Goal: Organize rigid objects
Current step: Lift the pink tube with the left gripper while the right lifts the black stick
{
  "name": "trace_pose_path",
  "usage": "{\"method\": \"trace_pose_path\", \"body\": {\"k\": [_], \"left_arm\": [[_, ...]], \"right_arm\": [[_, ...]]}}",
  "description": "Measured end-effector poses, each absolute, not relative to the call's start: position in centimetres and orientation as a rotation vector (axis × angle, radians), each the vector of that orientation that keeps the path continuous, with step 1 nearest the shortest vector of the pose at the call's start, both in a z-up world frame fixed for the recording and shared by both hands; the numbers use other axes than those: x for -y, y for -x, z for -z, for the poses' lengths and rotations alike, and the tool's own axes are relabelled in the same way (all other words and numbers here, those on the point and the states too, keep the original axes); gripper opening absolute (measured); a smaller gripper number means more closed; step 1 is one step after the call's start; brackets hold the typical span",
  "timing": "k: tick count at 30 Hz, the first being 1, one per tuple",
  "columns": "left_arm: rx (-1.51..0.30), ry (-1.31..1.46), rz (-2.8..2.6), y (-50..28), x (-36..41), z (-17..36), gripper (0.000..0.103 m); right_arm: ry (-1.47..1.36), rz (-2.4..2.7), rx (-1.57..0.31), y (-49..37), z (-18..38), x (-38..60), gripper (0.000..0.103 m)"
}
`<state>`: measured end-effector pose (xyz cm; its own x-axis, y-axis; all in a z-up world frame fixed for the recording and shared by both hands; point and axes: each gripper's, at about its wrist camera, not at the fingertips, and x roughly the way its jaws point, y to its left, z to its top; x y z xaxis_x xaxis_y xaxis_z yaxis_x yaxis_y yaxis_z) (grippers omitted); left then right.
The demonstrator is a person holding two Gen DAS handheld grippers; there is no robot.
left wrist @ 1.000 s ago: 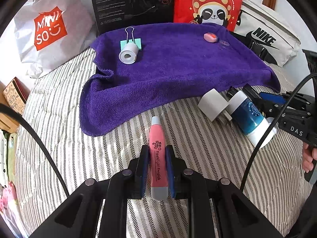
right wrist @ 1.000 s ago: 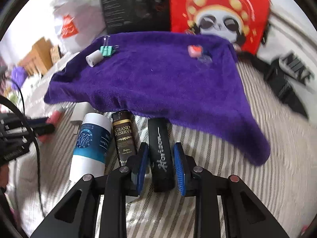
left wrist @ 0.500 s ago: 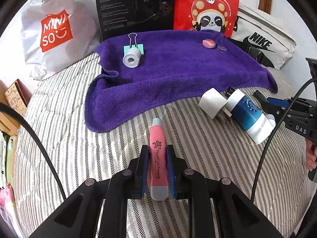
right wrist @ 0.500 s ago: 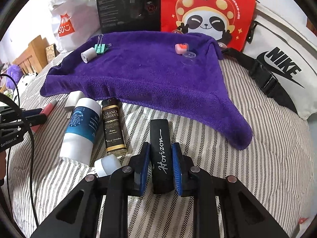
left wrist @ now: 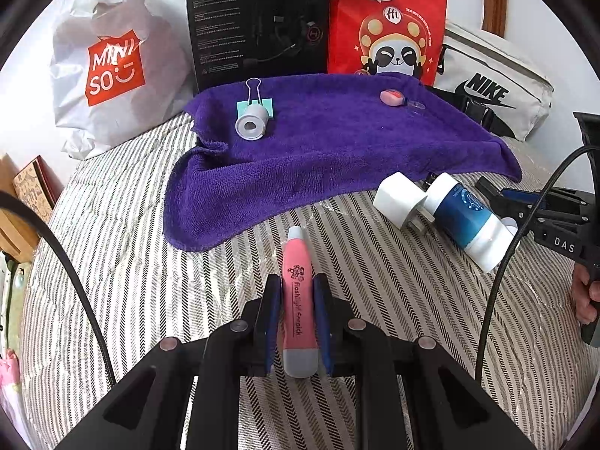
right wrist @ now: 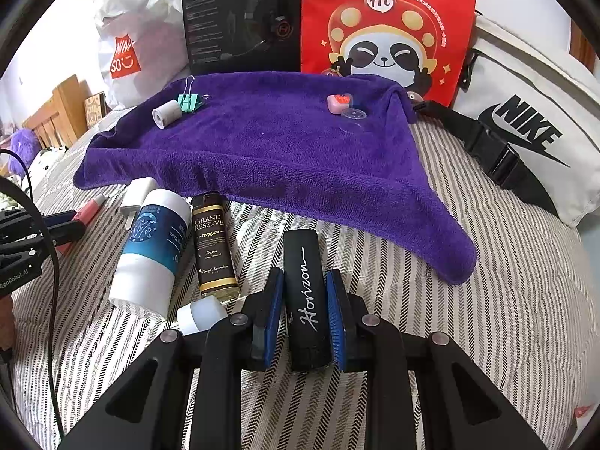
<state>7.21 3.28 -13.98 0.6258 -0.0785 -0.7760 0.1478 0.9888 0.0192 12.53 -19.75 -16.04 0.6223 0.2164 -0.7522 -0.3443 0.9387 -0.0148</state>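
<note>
Above striped bedding (left wrist: 375, 292), fingers (left wrist: 272, 311) clamp pink pen (left wrist: 298, 300).

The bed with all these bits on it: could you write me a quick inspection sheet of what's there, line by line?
Surface: striped bedcover, with a purple towel spread across its far part.
Job's things: pink pen and black Horizon case, each in a gripper; on the towel a tape roll, green binder clip and pink eraser; off it a white plug, blue-and-white bottle, Grand Reserve bottle and small white cap.
Clutter: nothing seen.
Grippers: left gripper shut on the pen; right gripper shut on the case.
Cables: black cable across the views.
Surroundings: Miniso bag, black box, red panda bag, Nike bag.
</note>
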Motion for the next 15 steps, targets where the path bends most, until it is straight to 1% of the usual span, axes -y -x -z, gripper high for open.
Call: {"method": "trace_pose_path", "body": {"k": [15], "left_arm": [[-0.885,-0.072,0.131,-7.12,-3.35,14.11,0.018]], "right_arm": [[0.156,-0.331,-0.841,-12.43,16.05,19.91,0.024]]}}
